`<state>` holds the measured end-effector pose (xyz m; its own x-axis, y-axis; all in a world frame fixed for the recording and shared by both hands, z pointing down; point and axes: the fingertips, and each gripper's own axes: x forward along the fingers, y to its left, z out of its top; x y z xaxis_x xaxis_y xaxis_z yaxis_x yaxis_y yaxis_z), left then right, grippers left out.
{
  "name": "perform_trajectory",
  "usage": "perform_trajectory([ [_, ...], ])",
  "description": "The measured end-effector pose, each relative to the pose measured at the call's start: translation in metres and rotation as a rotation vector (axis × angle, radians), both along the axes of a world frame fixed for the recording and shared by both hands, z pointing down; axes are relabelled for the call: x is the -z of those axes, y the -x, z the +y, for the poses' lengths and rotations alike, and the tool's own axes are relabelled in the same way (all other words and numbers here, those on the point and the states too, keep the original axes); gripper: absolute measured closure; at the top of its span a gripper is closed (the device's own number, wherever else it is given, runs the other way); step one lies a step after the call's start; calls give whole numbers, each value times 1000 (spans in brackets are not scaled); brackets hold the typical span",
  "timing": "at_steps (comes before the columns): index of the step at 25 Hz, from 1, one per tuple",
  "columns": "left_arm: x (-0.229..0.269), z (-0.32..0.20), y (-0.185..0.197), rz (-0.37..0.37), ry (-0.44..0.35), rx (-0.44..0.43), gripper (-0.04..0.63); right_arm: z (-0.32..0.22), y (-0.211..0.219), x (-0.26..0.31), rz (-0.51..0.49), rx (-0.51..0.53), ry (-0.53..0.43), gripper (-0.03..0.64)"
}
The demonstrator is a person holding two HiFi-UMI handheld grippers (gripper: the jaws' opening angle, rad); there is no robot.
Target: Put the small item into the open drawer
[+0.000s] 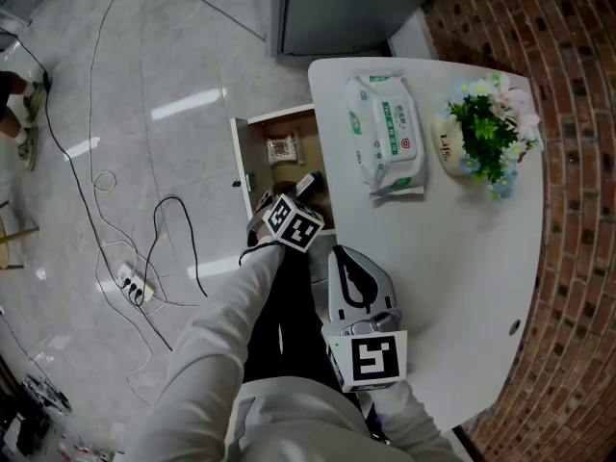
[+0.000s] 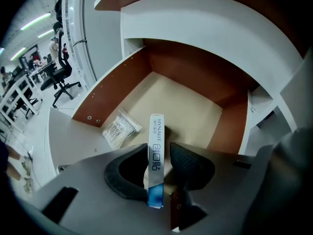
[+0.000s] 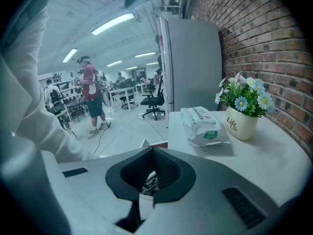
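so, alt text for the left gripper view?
A slim white box with a blue end sits between the open fingers of the left gripper, above an open drawer with brown walls. A small clear packet lies on the drawer floor near its left wall. An office with chairs shows at far left.

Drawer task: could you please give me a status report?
Left tool open, slim box between jaws above open drawer. Right tool shut, empty, over table. Packet in drawer, aside; nothing blocking.
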<state>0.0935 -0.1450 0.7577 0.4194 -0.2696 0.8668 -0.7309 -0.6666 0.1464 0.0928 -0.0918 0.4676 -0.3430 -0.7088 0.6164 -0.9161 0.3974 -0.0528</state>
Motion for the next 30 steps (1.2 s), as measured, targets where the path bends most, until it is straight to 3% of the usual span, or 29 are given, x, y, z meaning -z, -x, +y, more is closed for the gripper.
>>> perform_trajectory([
  [12,30,1,13,11,-42,38,440,2,10,12,-12,-17,-19,591],
  [16,52,2,17,62,-66,60,440,2,14,17,-16,-14,-36,591],
  [30,177,-15,53,235,-261,175,497,13,17,34,-18,-55,-75,591],
])
